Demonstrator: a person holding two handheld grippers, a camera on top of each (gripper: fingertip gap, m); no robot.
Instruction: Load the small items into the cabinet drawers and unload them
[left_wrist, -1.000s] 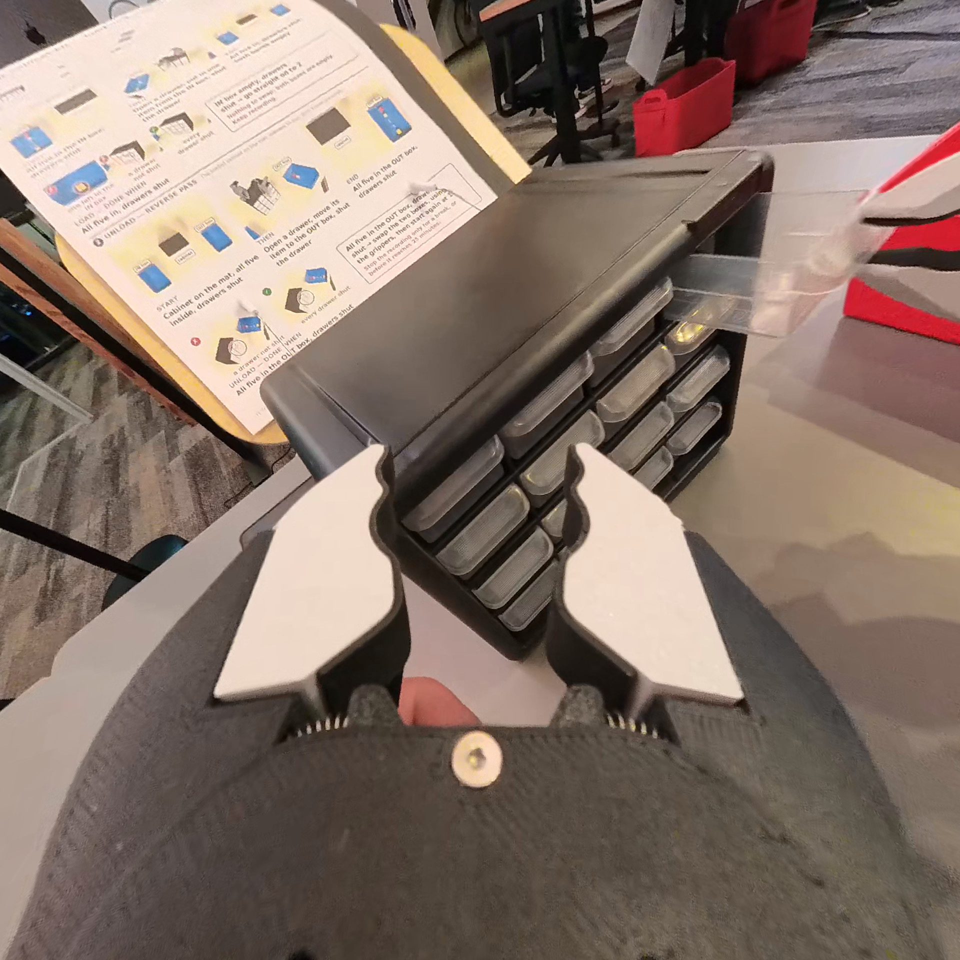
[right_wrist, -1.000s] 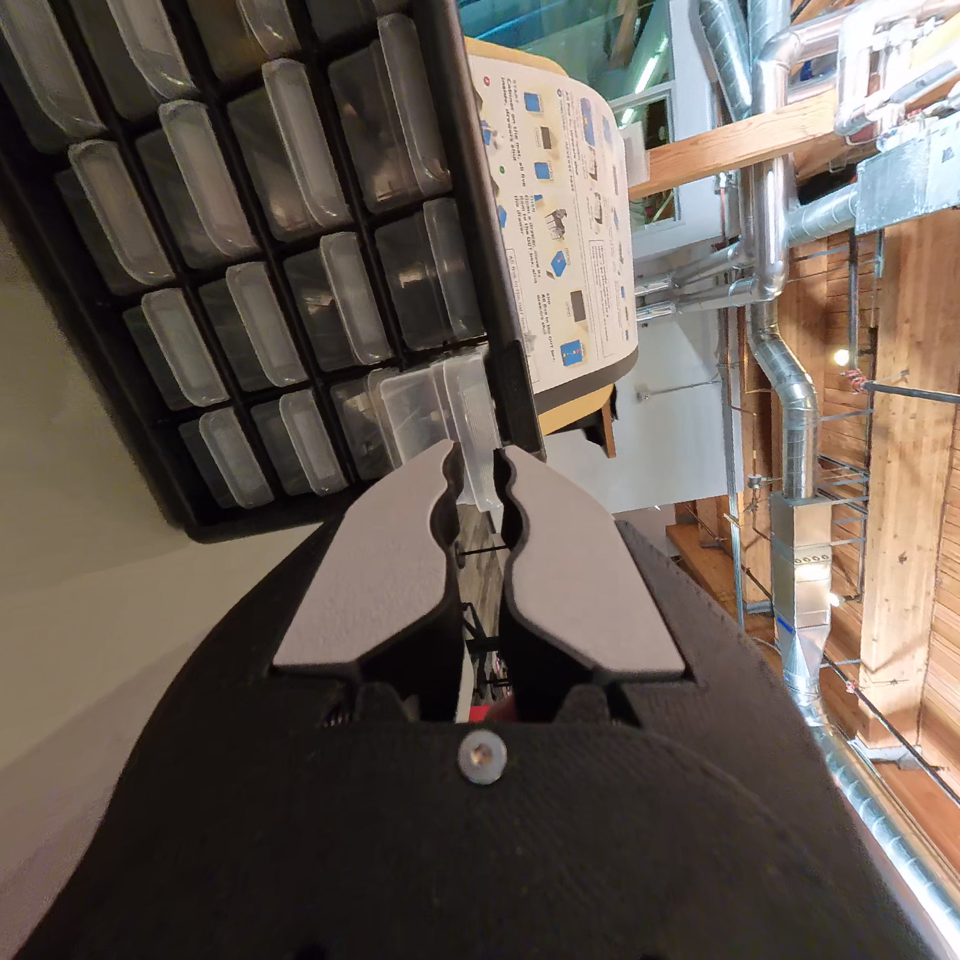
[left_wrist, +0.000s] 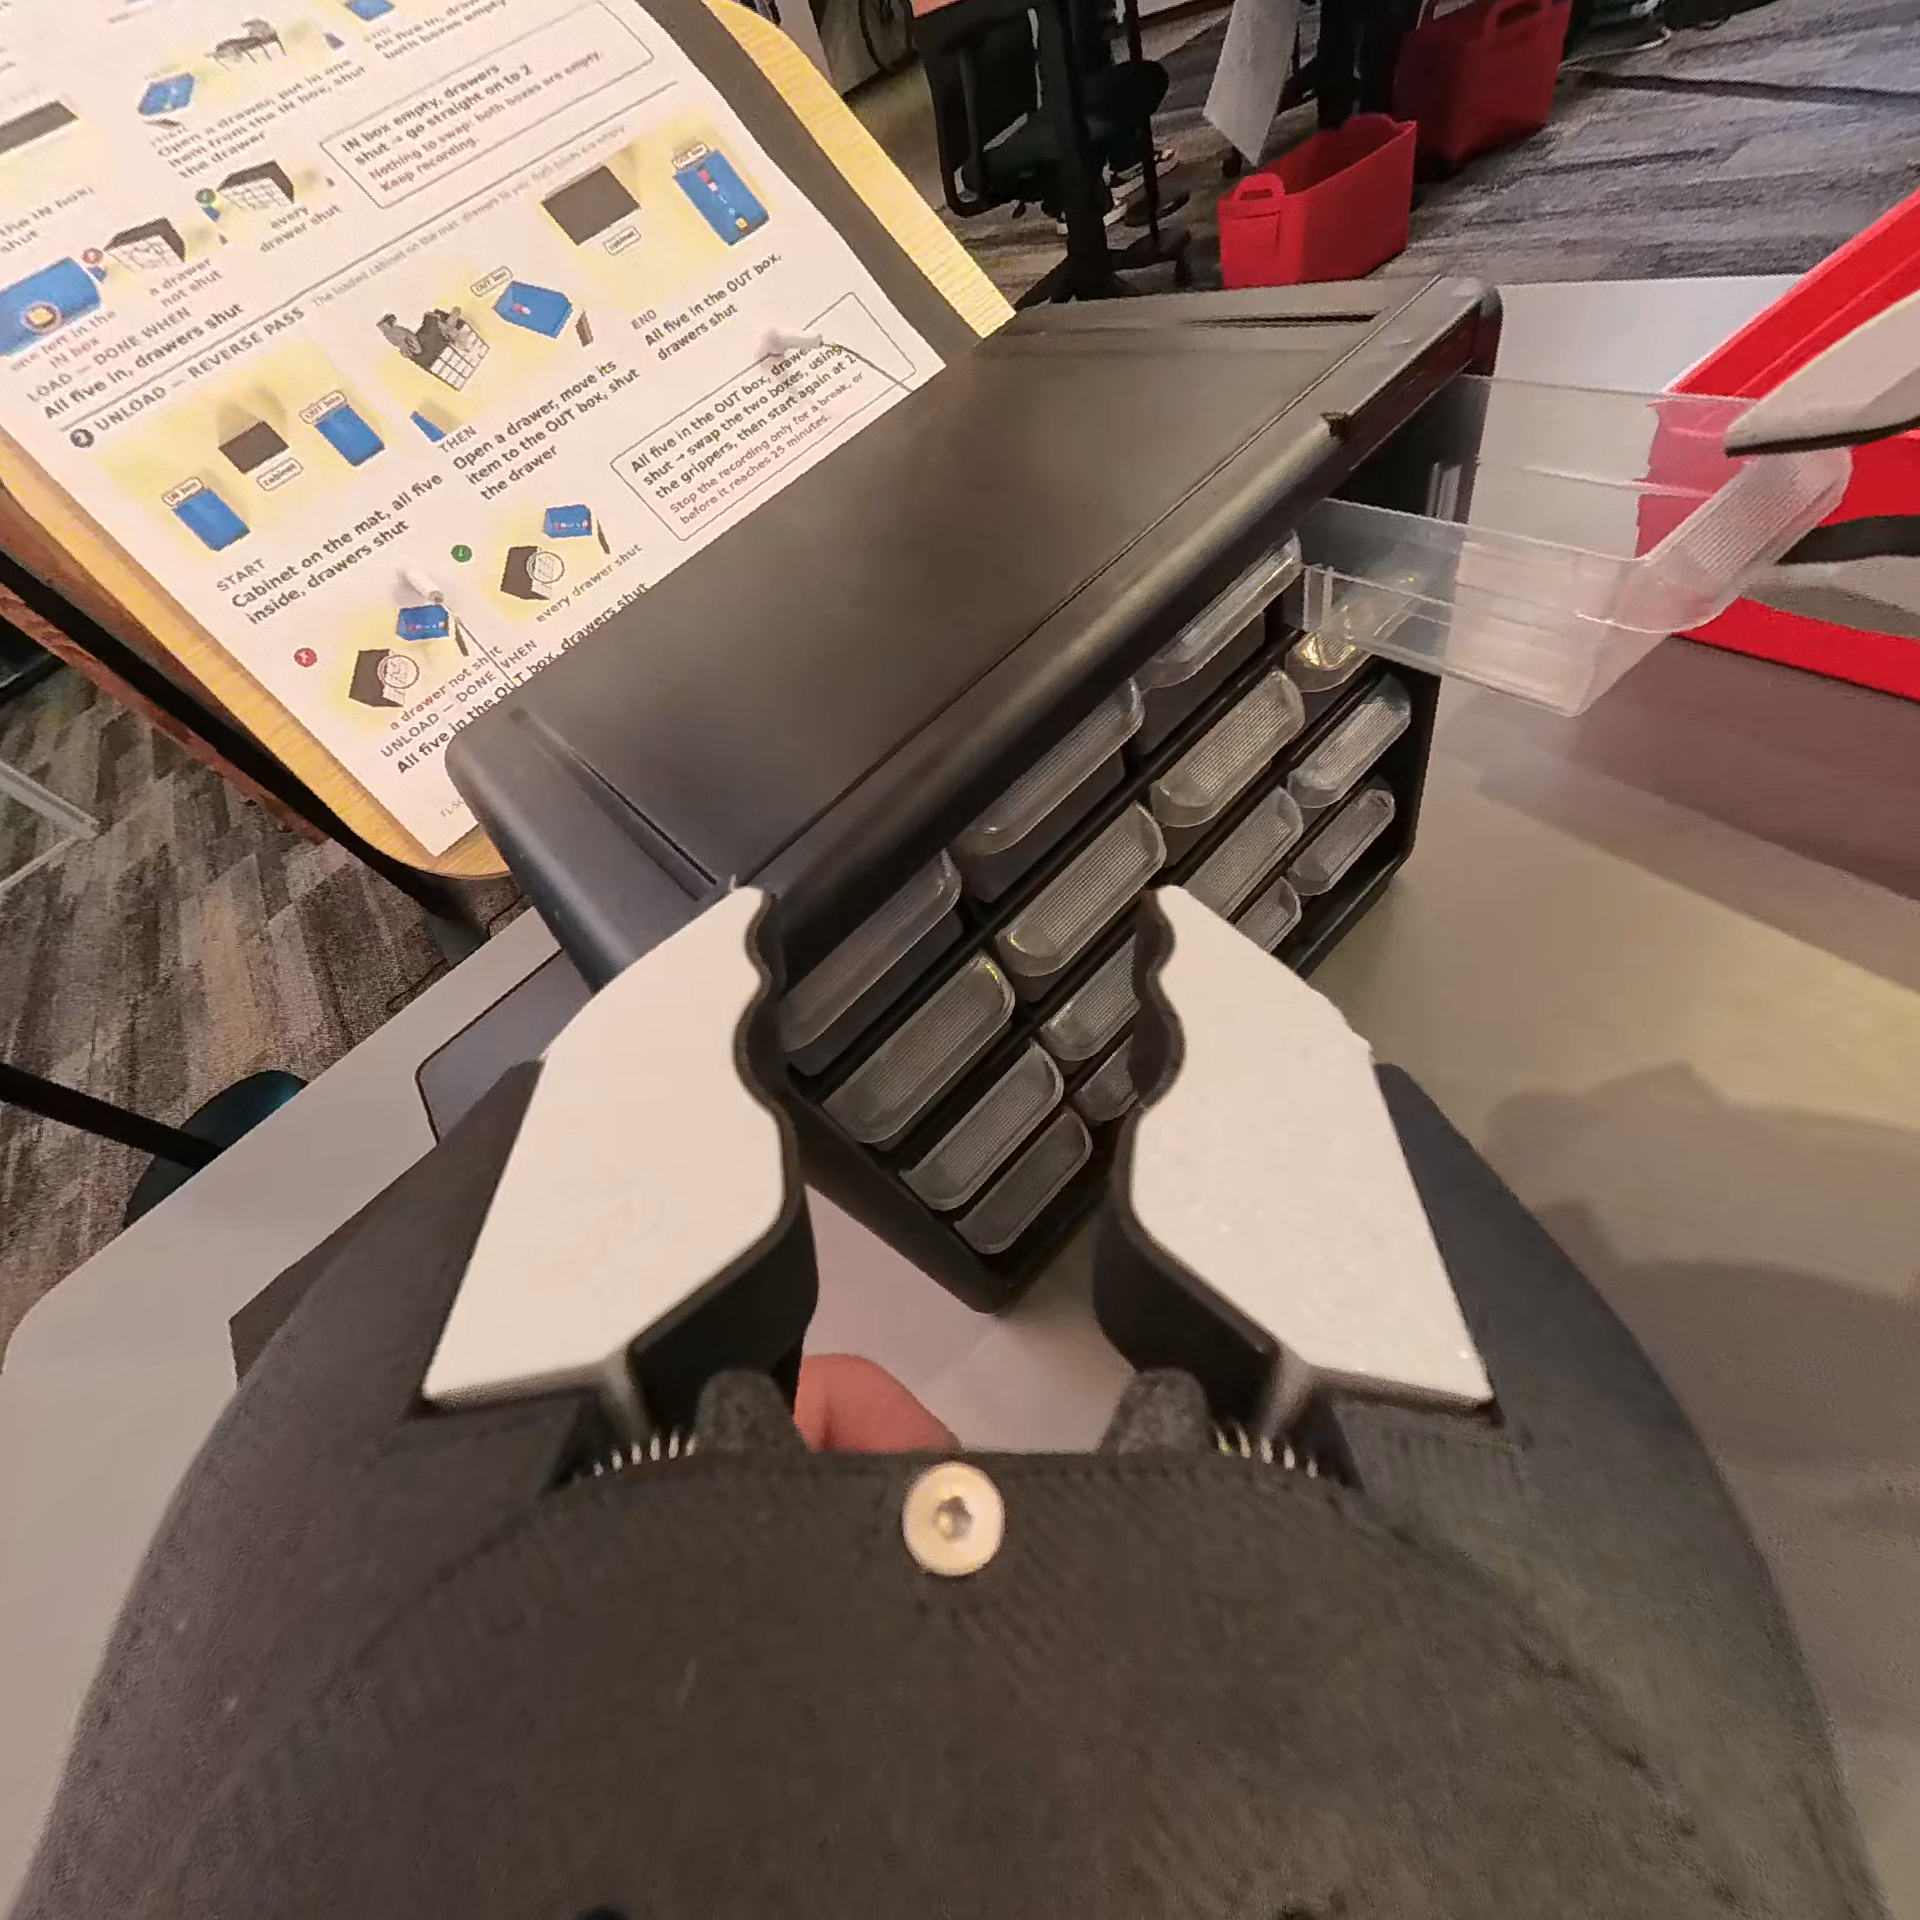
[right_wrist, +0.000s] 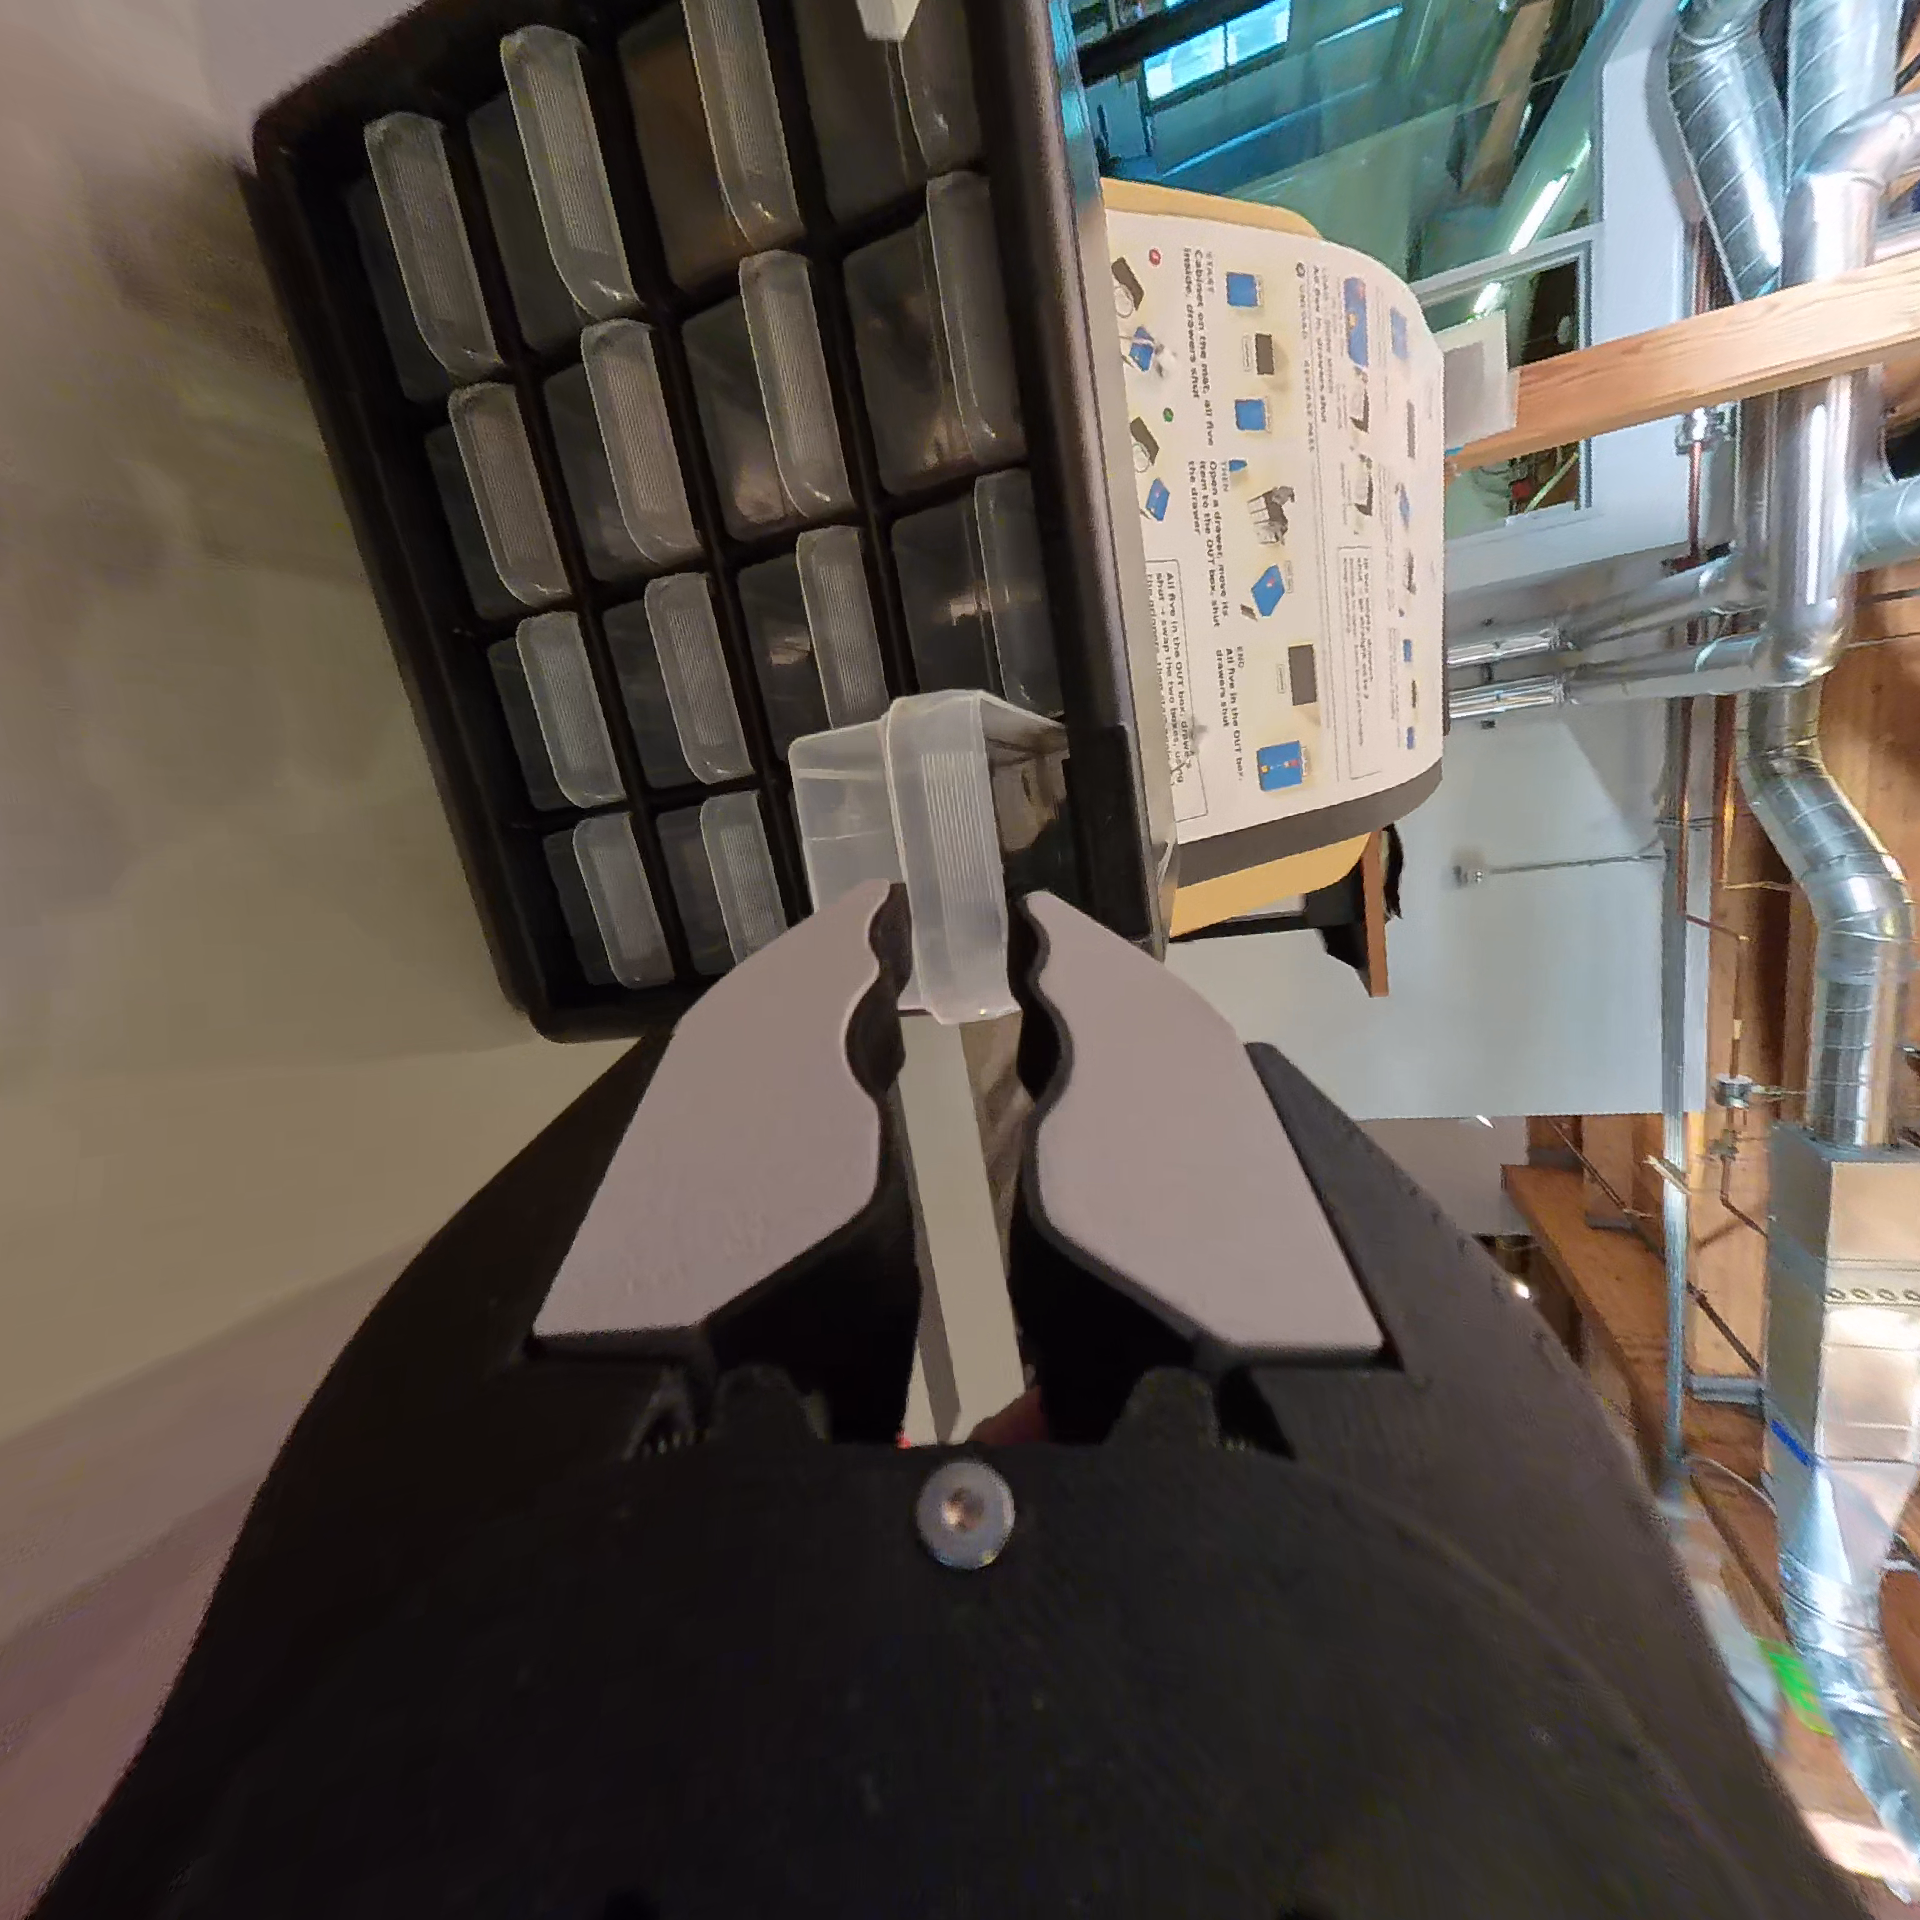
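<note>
Pulling a clear drawer (left_wrist: 1558, 582) from the black cabinet (left_wrist: 1039, 540), the right gripper (right_wrist: 951, 925) is seen loosely spread around its handle; a straight, level pull is advised while the left gripper (left_wrist: 961, 935), spread wide, hovers beside the cabinet's corner

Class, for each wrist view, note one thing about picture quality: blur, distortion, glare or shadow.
Left wrist view: wide-angle bending of the cabinet, soft shadows on the table, clear drawer hard to outline. Right wrist view: turned sideways, edges smeared, ducts curved.
</note>
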